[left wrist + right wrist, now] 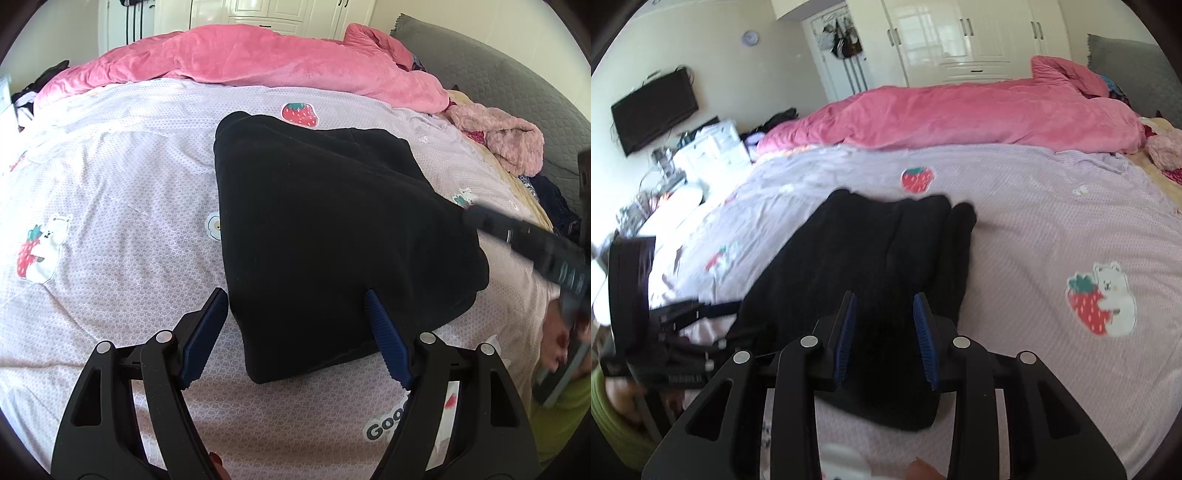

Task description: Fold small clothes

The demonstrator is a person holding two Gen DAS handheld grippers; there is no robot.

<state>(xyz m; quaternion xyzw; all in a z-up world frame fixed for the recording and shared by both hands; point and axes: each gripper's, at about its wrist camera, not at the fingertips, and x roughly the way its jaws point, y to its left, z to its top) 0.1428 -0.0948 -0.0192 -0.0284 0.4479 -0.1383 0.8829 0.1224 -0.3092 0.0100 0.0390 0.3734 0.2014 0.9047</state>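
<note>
A black garment (332, 229) lies folded flat on the lilac bed sheet (110, 192); it also shows in the right wrist view (886, 258). My left gripper (295, 299) is open, its blue pads spread over the garment's near edge, holding nothing. My right gripper (884, 299) is open over the garment's near end, with nothing between its pads. The right gripper appears blurred at the right edge of the left wrist view (535, 240), beside the garment's right side. The left gripper shows at the left of the right wrist view (676, 332).
A pink quilt (266, 62) is bunched along the far side of the bed. A fluffy pink garment (509, 144) and dark clothes (554, 206) lie at the right by a grey headboard (517, 85). A TV (653, 110) and cluttered storage boxes (713, 147) stand at left.
</note>
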